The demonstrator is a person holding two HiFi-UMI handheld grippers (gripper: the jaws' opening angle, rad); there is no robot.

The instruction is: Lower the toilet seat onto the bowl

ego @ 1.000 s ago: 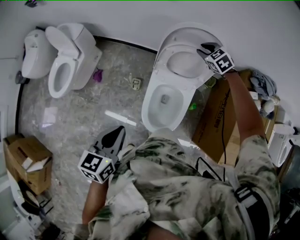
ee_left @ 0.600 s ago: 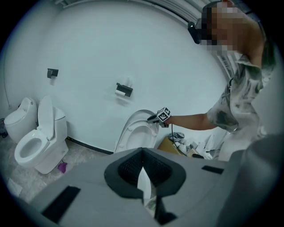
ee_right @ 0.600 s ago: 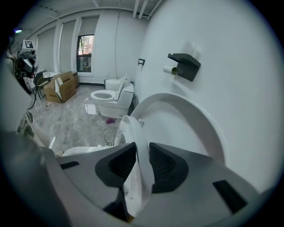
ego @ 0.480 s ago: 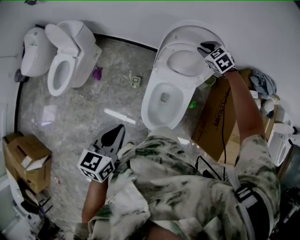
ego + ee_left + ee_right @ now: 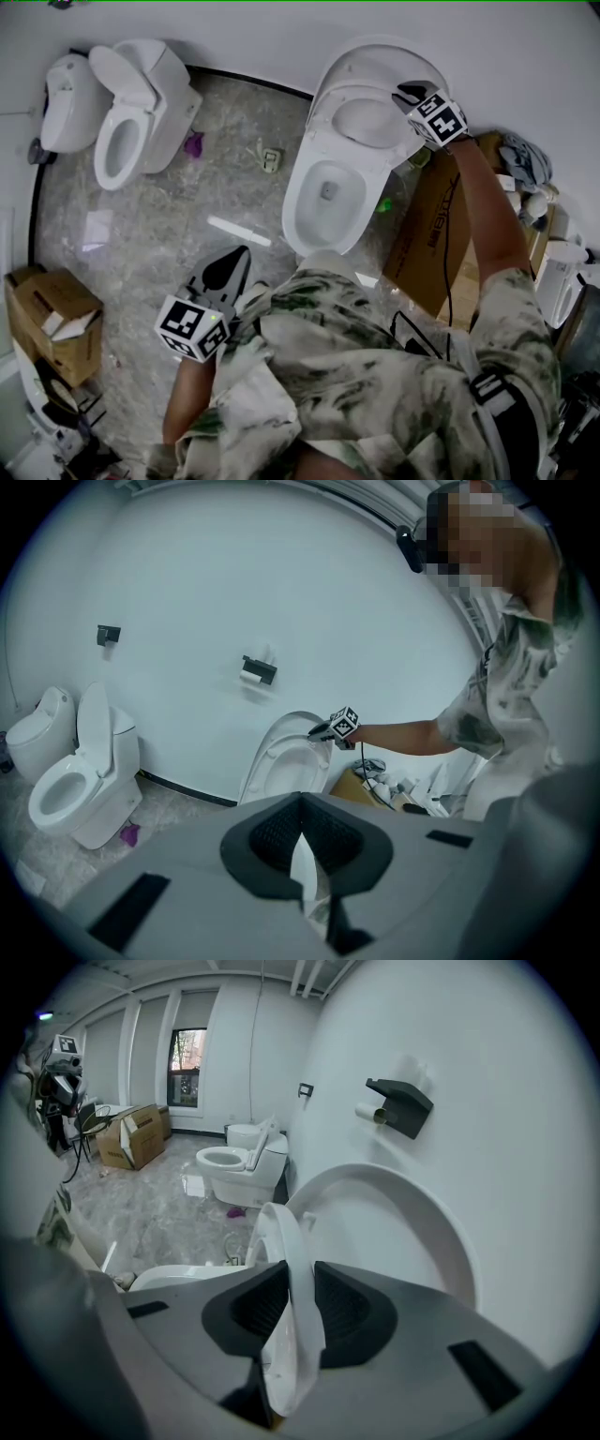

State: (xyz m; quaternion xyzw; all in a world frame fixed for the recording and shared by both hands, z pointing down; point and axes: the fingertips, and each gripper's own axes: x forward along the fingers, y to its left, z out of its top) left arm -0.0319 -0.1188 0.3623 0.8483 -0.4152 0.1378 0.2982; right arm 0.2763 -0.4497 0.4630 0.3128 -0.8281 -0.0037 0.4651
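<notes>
Toilet seat [image 5: 281, 1232] clamped by closing right tool [image 5: 300, 1263], right gripper view only; left tool [image 5: 302, 801] closed

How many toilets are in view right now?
3. A white ceramic toilet at centre, its white seat raised; a second white toilet with lid up at upper left; a rounded white toilet beside it, far left. Right-side clutter may hide more.
</notes>
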